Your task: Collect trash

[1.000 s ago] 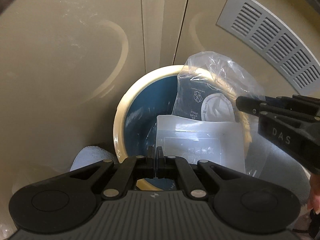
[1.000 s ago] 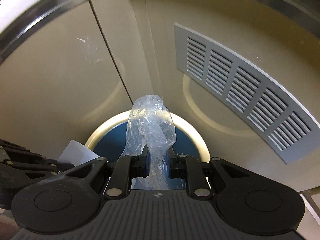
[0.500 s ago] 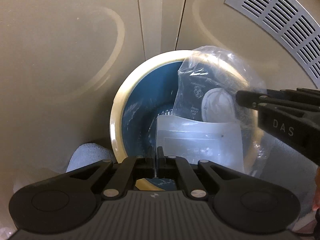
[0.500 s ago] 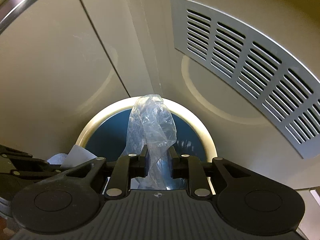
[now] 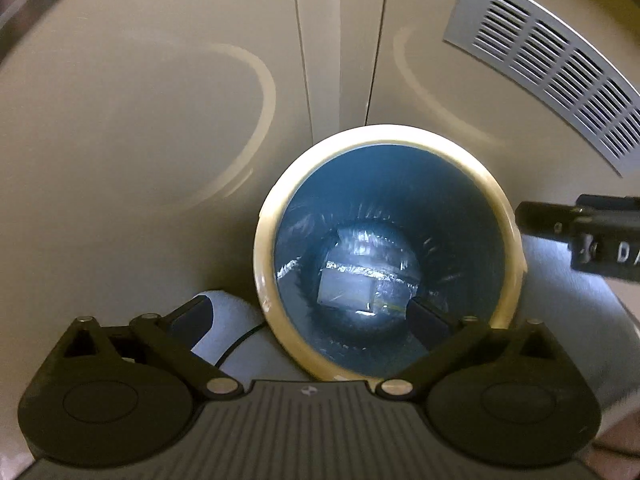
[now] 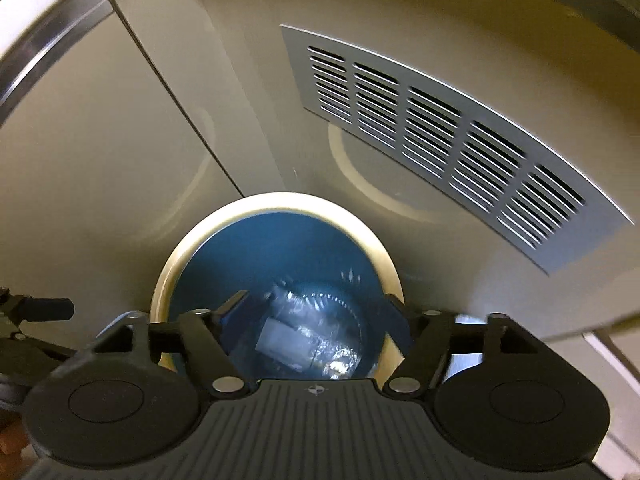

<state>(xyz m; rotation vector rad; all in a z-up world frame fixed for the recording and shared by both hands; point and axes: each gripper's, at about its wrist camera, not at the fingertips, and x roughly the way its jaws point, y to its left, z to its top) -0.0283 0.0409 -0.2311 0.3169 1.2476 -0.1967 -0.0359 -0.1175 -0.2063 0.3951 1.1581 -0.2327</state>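
Beige cabinet doors (image 5: 160, 120) back the bin (image 5: 268, 240); your left tool (image 5: 312, 316) and right tool (image 6: 316, 312) have just spread apart, empty, wrappers (image 5: 360, 276) lying inside.

Bin (image 5: 496, 188): smooth cream rim, semi-gloss; inside lined w/ glossy blue plastic. Trash at bottom (image 5: 360, 280): clear crinkly plastic film, shiny, plus a flat matt whitish packet. Cabinet panels (image 5: 140, 100): beige, smooth, satin sheen w/ faint curved scuff marks. Vent grille (image 6: 440, 136): grey, matt, metal-looking, slotted. Left gripper (image 5: 312, 320) & right gripper (image 6: 316, 316): black matt plastic, ribbed base, small bright metal pins.
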